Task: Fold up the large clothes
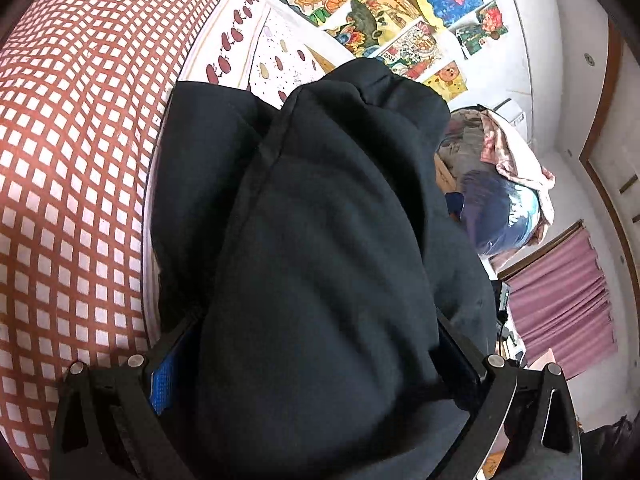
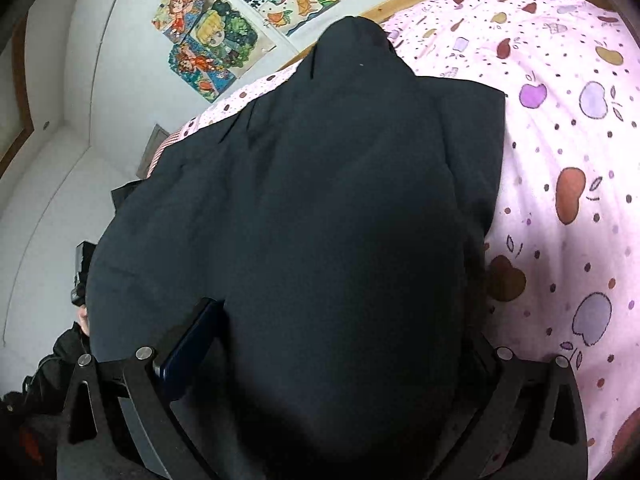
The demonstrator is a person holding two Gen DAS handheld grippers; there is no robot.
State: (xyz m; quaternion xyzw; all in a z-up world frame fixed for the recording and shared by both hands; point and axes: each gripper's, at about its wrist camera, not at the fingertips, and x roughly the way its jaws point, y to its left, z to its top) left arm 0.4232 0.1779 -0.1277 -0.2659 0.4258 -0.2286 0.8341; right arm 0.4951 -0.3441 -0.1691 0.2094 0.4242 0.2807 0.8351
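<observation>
Both grippers I hold level with a dark garment (image 1: 320,240) bunched thickly between the fingers. My left gripper (image 1: 316,364) is clamped on a fold; my right gripper (image 2: 332,344) likewise grips the cloth, its jaws spread only by the bulk. The garment is near-black, softly creased, and drapes over a bed: checked cover (image 1: 72,160) to the left, fruit-print sheet (image 2: 560,160) to the right. Drawings (image 1: 392,12) cover the wall; pink curtains (image 1: 560,300) hang beyond.

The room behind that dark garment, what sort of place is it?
Probably a bedroom, maybe a child's: a fruit-print bedsheet, a checked quilt, and colourful drawings pinned to the wall.
</observation>
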